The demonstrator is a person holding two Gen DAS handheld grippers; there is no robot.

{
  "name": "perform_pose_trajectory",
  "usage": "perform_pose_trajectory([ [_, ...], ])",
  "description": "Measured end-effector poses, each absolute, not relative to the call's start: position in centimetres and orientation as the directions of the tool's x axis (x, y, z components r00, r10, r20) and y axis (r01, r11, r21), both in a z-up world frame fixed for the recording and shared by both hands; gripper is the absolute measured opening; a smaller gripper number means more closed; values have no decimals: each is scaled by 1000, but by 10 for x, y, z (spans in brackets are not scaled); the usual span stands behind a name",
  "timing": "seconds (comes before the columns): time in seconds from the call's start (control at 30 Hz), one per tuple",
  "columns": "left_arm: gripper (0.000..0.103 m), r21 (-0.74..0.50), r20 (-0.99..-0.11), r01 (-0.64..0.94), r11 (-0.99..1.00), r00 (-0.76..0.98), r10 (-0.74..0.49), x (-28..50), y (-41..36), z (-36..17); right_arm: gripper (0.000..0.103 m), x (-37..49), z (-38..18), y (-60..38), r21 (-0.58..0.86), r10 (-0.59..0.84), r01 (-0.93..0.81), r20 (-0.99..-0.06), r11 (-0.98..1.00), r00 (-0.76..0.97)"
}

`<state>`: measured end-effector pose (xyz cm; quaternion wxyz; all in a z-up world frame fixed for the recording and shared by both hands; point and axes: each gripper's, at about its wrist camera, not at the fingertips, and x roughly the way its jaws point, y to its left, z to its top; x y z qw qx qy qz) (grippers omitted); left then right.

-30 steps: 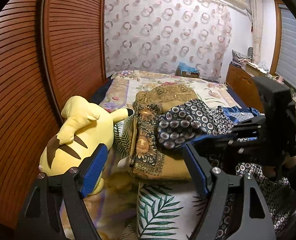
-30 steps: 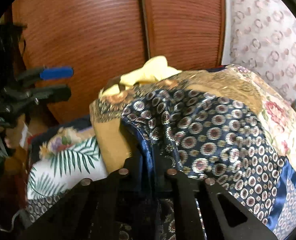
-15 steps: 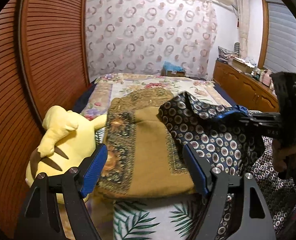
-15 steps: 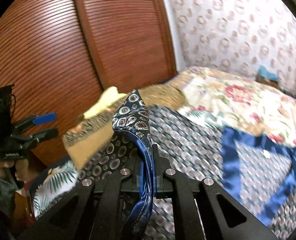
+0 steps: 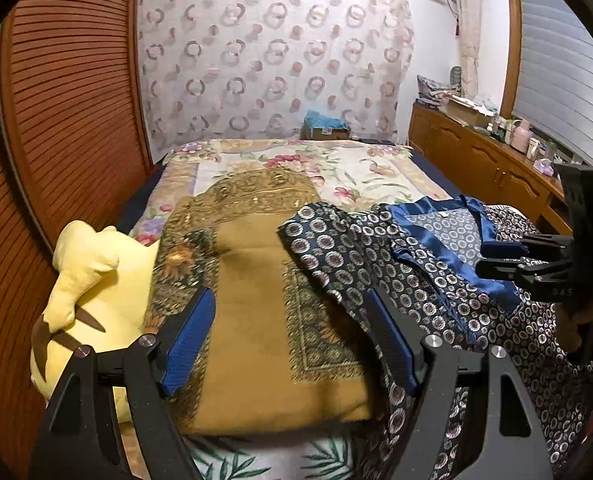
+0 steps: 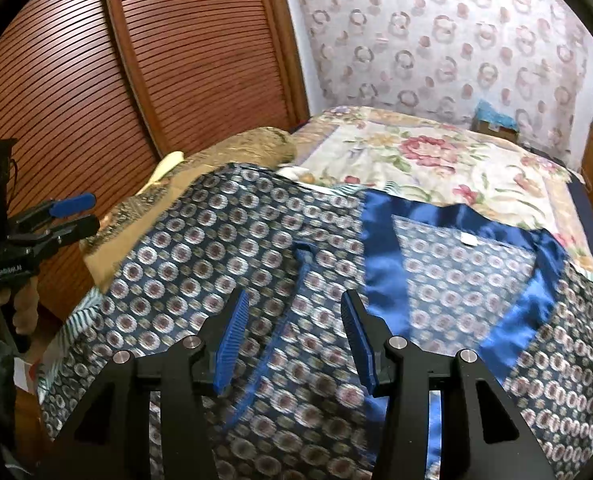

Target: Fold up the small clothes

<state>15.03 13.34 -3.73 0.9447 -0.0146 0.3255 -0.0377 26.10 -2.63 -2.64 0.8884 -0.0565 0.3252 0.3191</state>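
While both claws hang apart and empty, the left claw point(image 5: 288, 344) over the folded mustard blanket point(image 5: 256, 320) and the right claw point(image 6: 294, 340) above it, the patterned blue robe point(image 6: 336, 264) sprawls across the bed point(image 6: 436, 160); slippery satin could slide, skewing any fold.

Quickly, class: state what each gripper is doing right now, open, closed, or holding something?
Left gripper: open, holding nothing, above the mustard-brown folded blanket.
Right gripper: open, holding nothing, above the navy circle-patterned satin garment.
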Motion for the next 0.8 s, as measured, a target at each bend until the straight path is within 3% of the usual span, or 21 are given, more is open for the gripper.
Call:
perform_pose_trajectory([
  [0.2,78,-59,-636,96,994,764,-111,175,122,-40,50,242,-27,-59,51,439,-531,-633,846,638],
  [0.27,67,-77,-648,107,991,750,-131,184,121,-43,50,241,-30,-71,12,389,-499,-642,867,661],
  [0.43,53,-87,-703,100,991,699,-132,213,118,-52,50,235,-41,-106,-50,285,-423,-667,905,689],
  [0.8,42,-94,-753,50,994,650,-104,232,114,-65,50,242,-57,-150,-53,229,-369,-700,928,676],
])
